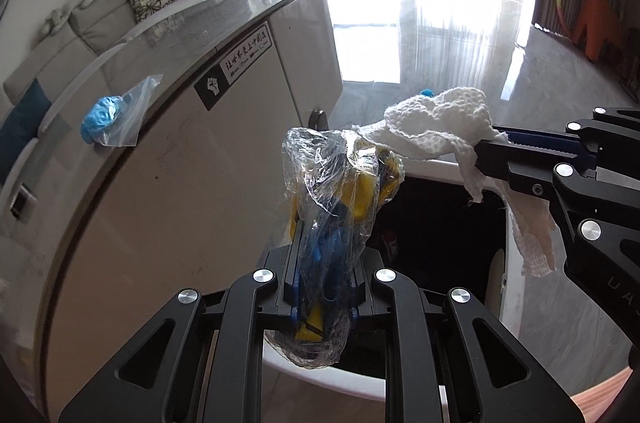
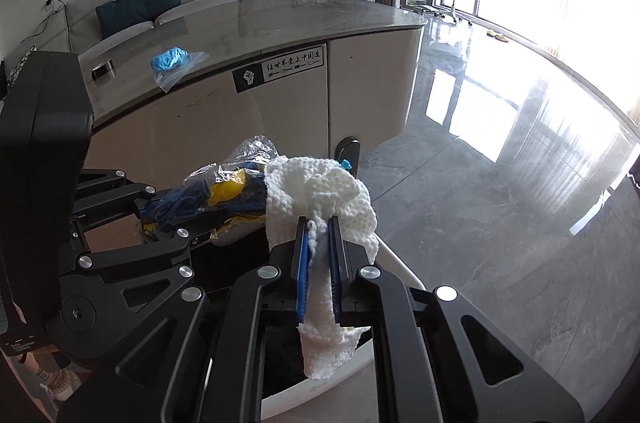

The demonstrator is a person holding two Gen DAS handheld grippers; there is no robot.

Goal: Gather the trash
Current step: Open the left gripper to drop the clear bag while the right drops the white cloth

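Clearly both pieces of trash are light and limp. The left gripper (image 1: 320, 255) is clamped on a crumpled plastic wrapper (image 1: 332, 183), clear film over yellow and blue, at the centre of the left wrist view; the right gripper (image 2: 320, 255) is pinched on a white paper towel (image 2: 320, 191), centre of the right wrist view. Both loads hang above the dark mouth of a white trash bin (image 1: 500, 263), lower centre to lower right of the left view. The film looks slippery and springy, so a hold across its bunched middle, as here, seems safest; the towel is soft and tearable, best taken at a gathered fold. Neither should resist falling once let go, though the film may cling to a pad. The left view alone shows the bin's open interior and rim; the right view shows only a sliver of rim at the bottom, but gives the left tool from the side. Another piece, a clear bag with blue material (image 2: 174, 61), lies on the grey countertop (image 2: 280, 15), upper left in both views.
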